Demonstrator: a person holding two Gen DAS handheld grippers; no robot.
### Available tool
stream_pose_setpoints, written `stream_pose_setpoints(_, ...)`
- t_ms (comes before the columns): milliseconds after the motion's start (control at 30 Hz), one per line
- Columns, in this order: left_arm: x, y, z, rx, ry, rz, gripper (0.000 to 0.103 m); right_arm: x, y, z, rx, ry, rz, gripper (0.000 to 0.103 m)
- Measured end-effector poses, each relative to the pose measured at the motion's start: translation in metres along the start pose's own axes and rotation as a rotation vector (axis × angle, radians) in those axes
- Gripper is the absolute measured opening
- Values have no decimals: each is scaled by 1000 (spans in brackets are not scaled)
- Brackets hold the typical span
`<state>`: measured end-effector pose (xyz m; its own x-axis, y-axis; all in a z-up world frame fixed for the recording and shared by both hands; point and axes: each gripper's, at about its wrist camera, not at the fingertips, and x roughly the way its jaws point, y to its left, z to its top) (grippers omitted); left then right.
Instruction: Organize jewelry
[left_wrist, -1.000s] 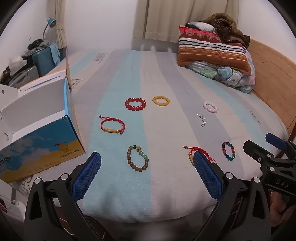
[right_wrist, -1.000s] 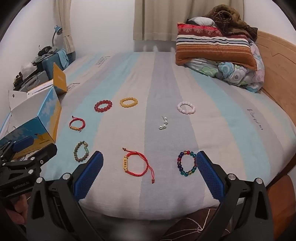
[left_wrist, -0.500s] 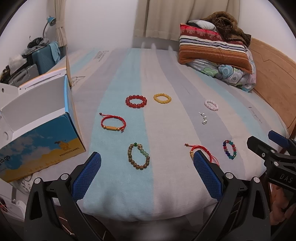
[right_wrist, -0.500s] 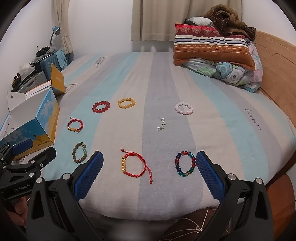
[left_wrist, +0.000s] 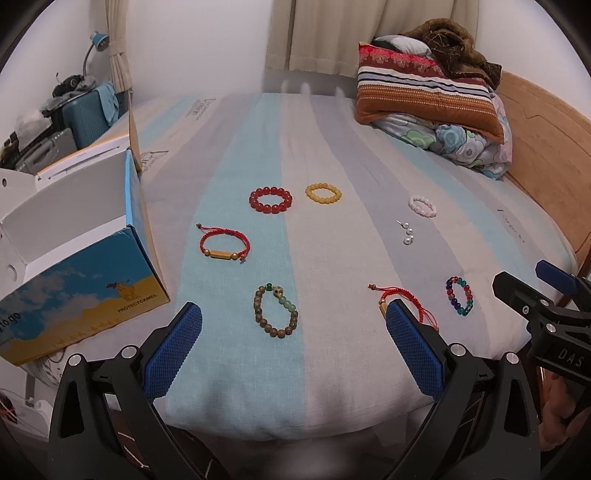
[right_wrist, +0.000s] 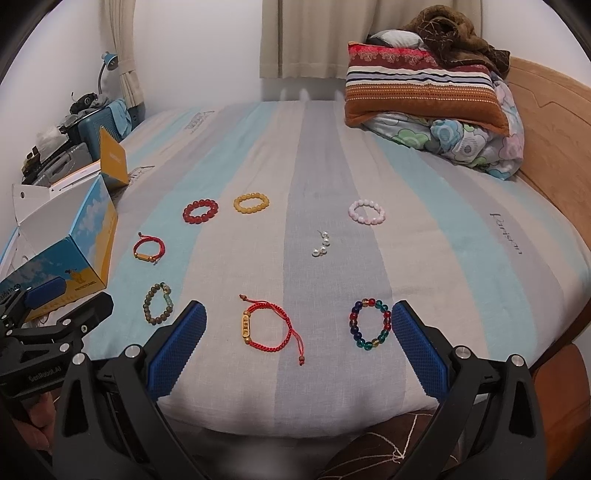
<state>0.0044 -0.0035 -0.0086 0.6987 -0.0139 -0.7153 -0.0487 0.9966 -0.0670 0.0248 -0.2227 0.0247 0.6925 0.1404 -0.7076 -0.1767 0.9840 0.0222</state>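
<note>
We hold both tools at the near edge of the bed (right_wrist: 424, 192), and neither touches anything. Our left gripper (left_wrist: 293, 345) has its blue pads spread wide and empty; our right gripper (right_wrist: 297, 341) is likewise released, with nothing between its fingers.

We place everything against the open blue-and-yellow box (left_wrist: 74, 258), which sits on the bed's left side with its flaps up. Just right of the box lies a red cord bracelet with a gold bar (left_wrist: 223, 243). Nearer us from that one lies the brown-and-green bead bracelet (left_wrist: 275, 312). Farther from the box, toward the pillows (right_wrist: 424, 88), the red bead bracelet (left_wrist: 270, 199) and the yellow bead bracelet (left_wrist: 323, 194) lie side by side, apart. Well to the right of the box we see the pink bead bracelet (right_wrist: 366, 212), the small pearl piece (right_wrist: 321, 245), a second red cord bracelet (right_wrist: 267, 328) and the multicoloured bead bracelet (right_wrist: 370, 324), each lying separate on the striped cover.
</note>
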Motion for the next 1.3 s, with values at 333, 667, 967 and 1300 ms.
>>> stream_pose_setpoints(333, -1, 3, 1, -1, -4, 5, 97, 1, 4, -3, -1, -2, 5, 96)
stream_pose_setpoints(667, 0, 3, -1, 4, -6, 0, 97, 1, 4, -3, -1, -2, 6, 96)
stream_pose_setpoints(967, 0, 2, -2, 8, -11, 5, 97, 1, 6, -3, -2, -1, 9, 96)
stream_pose_setpoints(1300, -1, 2, -1, 10, -11, 10, 97, 1, 8, -4, -3, -4, 5, 96)
